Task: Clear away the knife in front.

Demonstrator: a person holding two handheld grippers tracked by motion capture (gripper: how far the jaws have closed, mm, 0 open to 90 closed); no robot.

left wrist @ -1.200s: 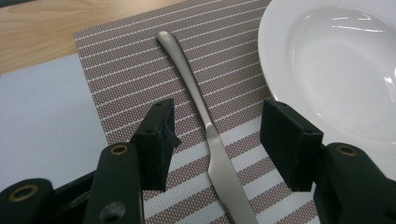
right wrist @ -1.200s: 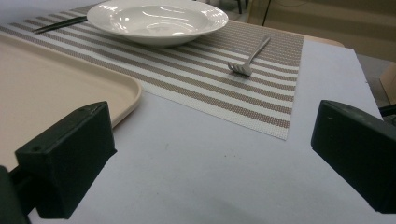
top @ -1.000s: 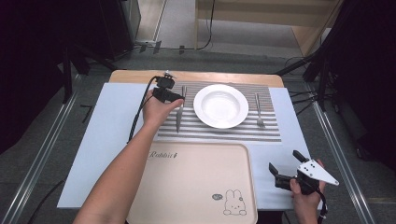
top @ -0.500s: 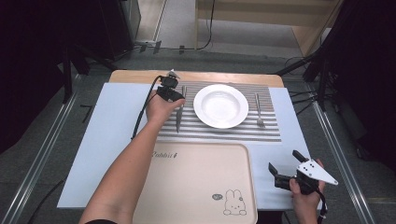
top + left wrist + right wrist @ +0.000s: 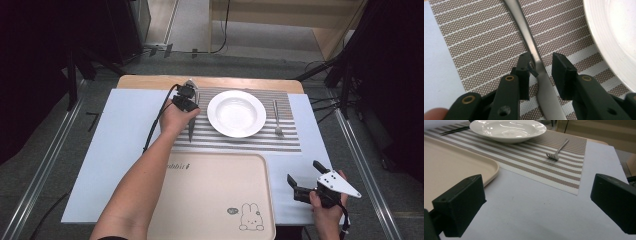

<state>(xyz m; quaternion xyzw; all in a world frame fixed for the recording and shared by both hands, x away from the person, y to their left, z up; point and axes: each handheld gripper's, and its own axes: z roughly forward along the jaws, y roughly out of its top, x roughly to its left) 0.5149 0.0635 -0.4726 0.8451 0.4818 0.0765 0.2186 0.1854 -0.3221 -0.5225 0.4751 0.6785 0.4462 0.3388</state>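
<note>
While the right gripper [image 5: 303, 182] hangs near the table's front right corner, just off the edge of the beige tray [image 5: 215, 200], the left gripper [image 5: 191, 93] is down over the knife [image 5: 537, 62] at the far left of the striped placemat [image 5: 290, 140]. That knife lies along the placemat just left of the white plate [image 5: 236, 113], its blade toward the far edge and its dark handle toward the tray. In the left gripper view the jaws straddle the thin metal neck of the knife, one black pad on each side; they have just been closing in, with the knife between them. The left pad [image 5: 524, 68] looks to be at the edge of the metal, while a sliver of placemat shows between the blade and the other pad, so the grip is not made. The plate's rim [image 5: 614, 37] curves past on the right of that view. In the right gripper view its two pads [image 5: 461, 205] stand wide apart with nothing between them but blue table cover [image 5: 529, 210]. A fork [image 5: 557, 151] lies on the placemat to the right of the plate, well apart from both grippers.
</note>
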